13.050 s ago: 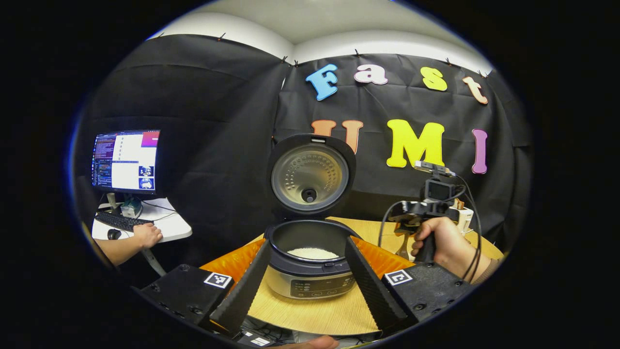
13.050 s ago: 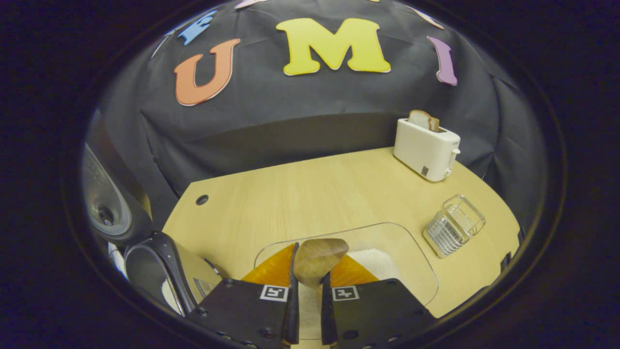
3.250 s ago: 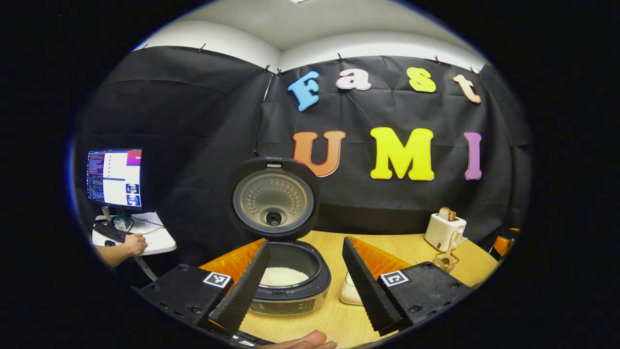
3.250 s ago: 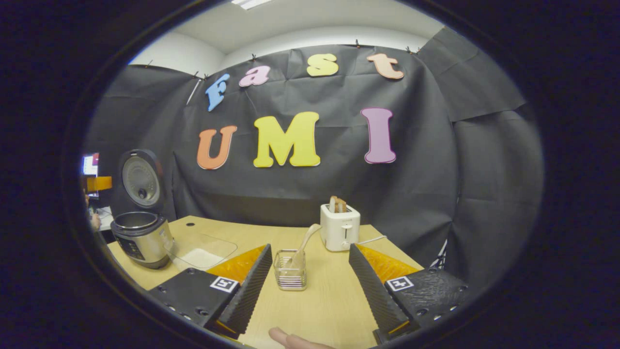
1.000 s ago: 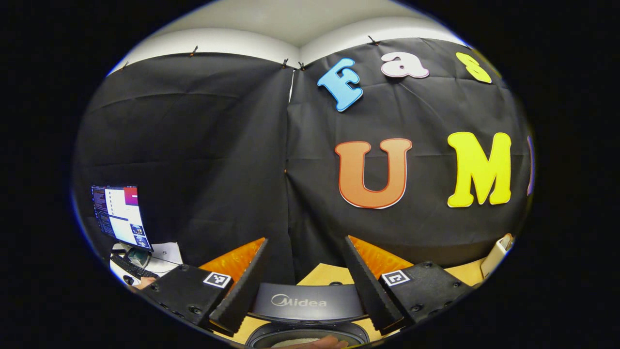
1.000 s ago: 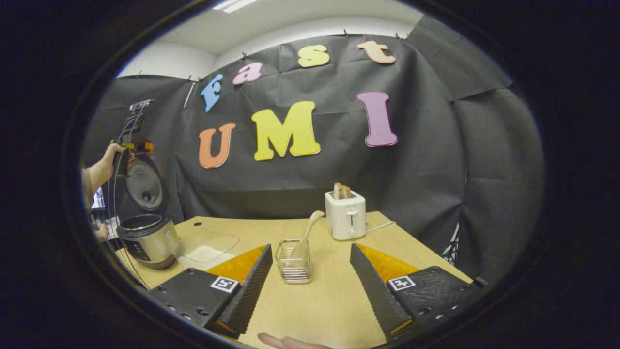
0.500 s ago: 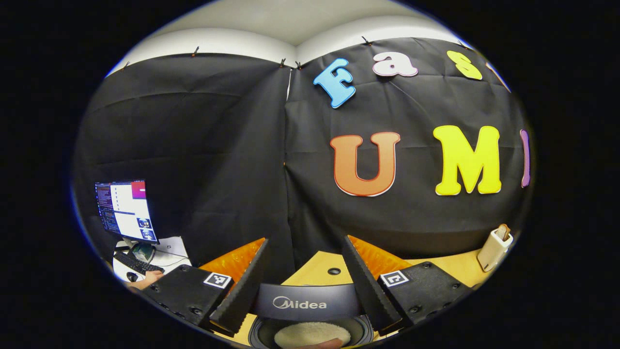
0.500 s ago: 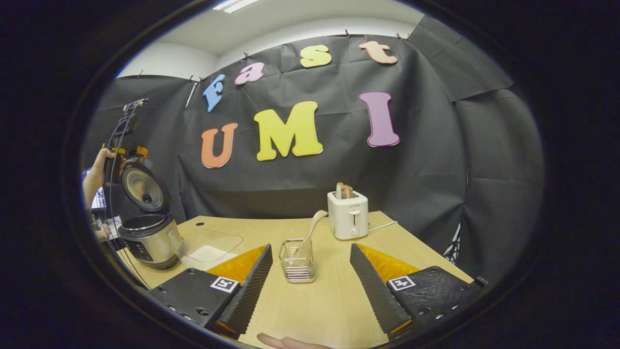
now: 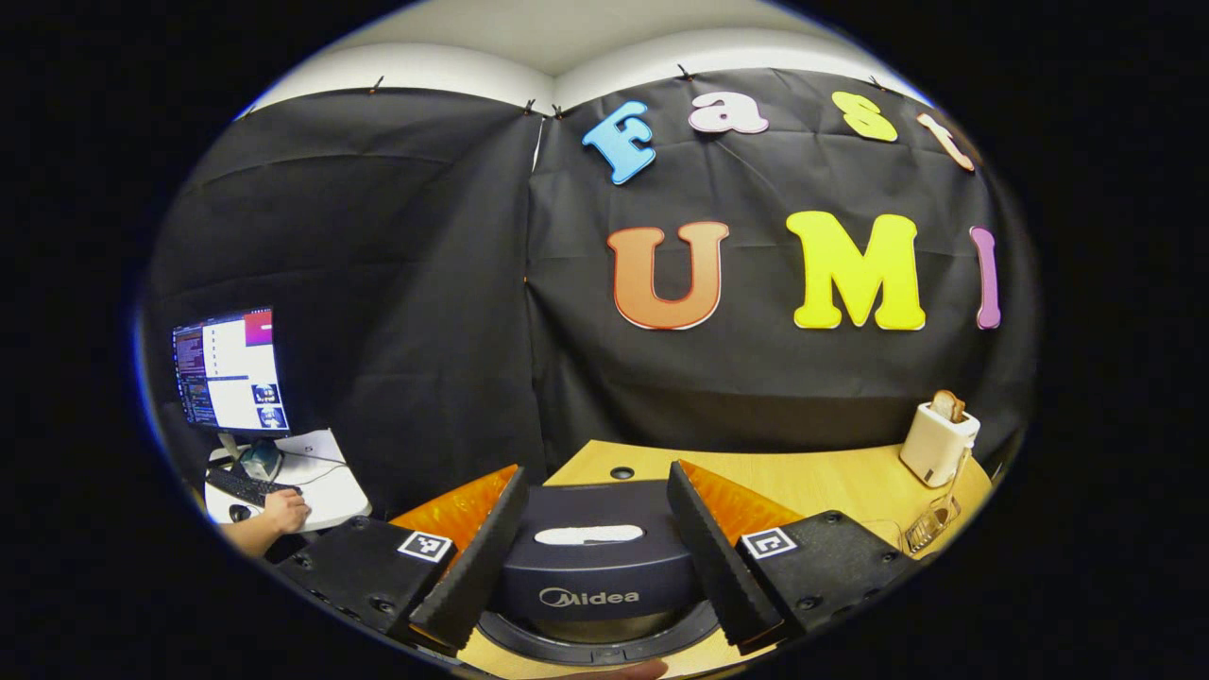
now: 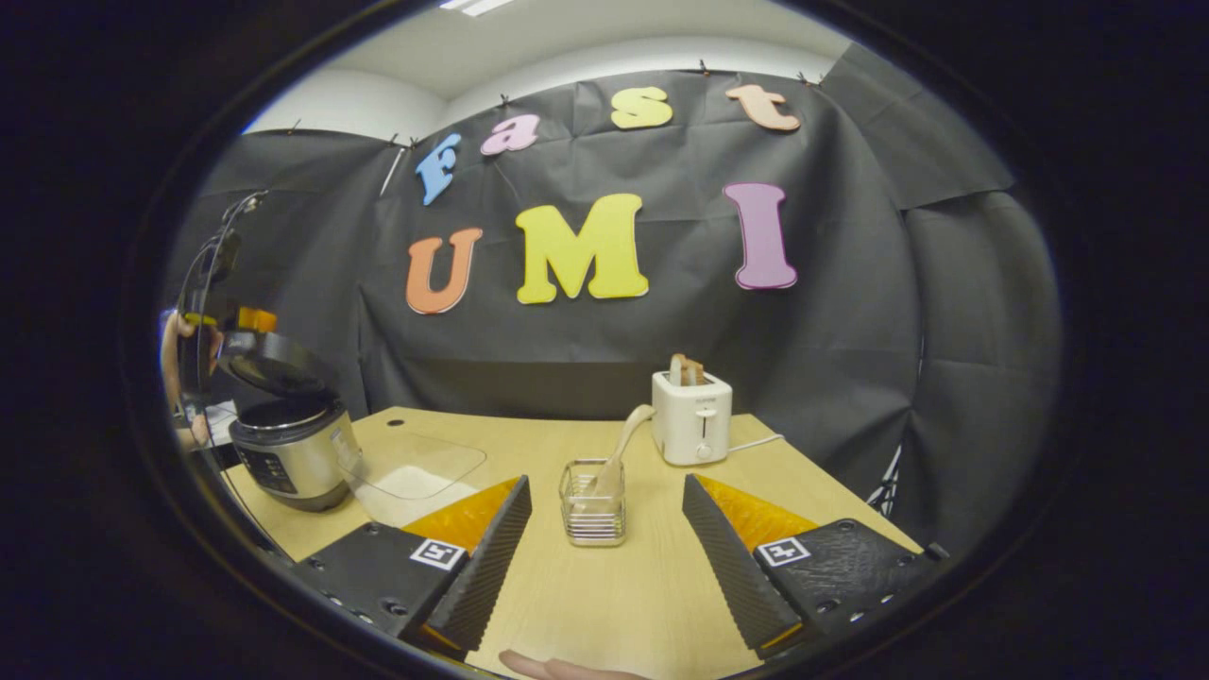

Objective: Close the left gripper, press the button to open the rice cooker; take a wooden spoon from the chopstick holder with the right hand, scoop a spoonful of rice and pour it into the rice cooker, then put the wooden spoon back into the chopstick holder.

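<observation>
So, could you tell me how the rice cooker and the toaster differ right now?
The rice cooker is round, metallic and dark-lidded; the toaster is boxy and white. The rice cooker's lid is partly lowered; the toaster has toast sticking up. Both stand on the wooden table.

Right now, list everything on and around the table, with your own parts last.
rice cooker: one, silver body with dark lid half lowered, table's left end
clear rice tray: one, transparent, white rice inside, beside the cooker
chopstick holder: one, wire, mid table
wooden spoon: one, pale wood, standing in the holder
toaster: one, white, bread in the slots, at the back
table: one, light wood
monitor: one, lit, side desk
left gripper: jaws open, straddling the lid
right gripper: jaws open, before the holder
</observation>
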Demonstrator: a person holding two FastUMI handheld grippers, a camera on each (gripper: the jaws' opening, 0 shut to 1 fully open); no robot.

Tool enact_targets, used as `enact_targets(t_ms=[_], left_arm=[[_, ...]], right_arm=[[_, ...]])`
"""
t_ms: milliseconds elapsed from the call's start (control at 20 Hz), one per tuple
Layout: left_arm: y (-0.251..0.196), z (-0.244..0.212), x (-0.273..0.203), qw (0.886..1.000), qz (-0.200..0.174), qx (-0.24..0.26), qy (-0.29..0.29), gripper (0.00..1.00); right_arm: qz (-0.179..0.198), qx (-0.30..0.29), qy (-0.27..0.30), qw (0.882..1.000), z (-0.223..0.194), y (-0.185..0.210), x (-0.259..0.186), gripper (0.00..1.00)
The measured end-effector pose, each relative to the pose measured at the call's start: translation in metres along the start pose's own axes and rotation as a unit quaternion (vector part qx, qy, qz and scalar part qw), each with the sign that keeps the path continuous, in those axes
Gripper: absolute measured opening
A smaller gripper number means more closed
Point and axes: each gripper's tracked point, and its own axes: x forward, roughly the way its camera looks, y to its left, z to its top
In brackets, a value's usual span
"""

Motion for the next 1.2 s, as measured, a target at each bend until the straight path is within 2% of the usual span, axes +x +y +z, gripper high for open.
enact_targets(t_ms=[200,250,300,500,550,600,650,700,1000,1050,1100,1200], left_arm=[[-0.002,-0.037,-0.011,1.0,-0.004,0.0,0.004,0.95],[-0.003,-0.042,-0.012,1.0,-0.003,0.001,0.002,0.95],[-0.003,-0.046,-0.012,1.0,-0.004,0.003,0.0,0.95],[0.0,-0.063,-0.011,1.0,0.004,-0.003,0.004,0.95],[0.001,-0.064,-0.01,1.0,0.011,-0.001,-0.001,0.95],[-0.001,-0.065,-0.007,1.0,0.013,0.004,-0.005,0.95],[-0.002,-0.066,-0.006,1.0,0.017,0.004,-0.011,0.95],[-0.001,-0.067,-0.005,1.0,0.018,0.003,-0.015,0.94],[-0.002,-0.084,-0.007,1.0,0.022,0.012,-0.011,0.94],[-0.001,-0.082,-0.008,0.999,0.023,0.013,-0.028,0.94],[0.0,-0.081,-0.006,0.999,0.024,0.01,-0.036,0.95],[-0.001,-0.08,-0.006,0.998,0.025,0.006,-0.052,0.94]], right_arm=[[0.003,-0.001,0.005,1.0,-0.004,0.004,0.001,0.92],[0.003,-0.002,0.006,1.0,-0.004,0.004,0.001,0.96],[0.003,-0.003,0.007,1.0,-0.005,0.005,0.001,0.92],[0.003,-0.002,0.006,1.0,-0.004,0.004,0.001,0.92],[0.003,-0.001,0.007,1.0,-0.004,0.003,0.0,0.92],[0.004,0.001,0.008,1.0,-0.005,0.004,0.0,0.96],[0.006,0.003,0.008,1.0,-0.004,0.005,0.0,0.96],[0.006,0.004,0.007,1.0,-0.002,0.004,-0.002,0.92],[0.003,0.01,0.003,1.0,0.0,-0.001,-0.004,0.92],[0.002,0.01,0.003,1.0,0.001,-0.001,-0.004,0.96],[0.003,0.011,0.002,1.0,0.002,-0.002,-0.006,0.92],[0.004,0.012,0.0,1.0,0.004,-0.001,-0.008,0.92]])
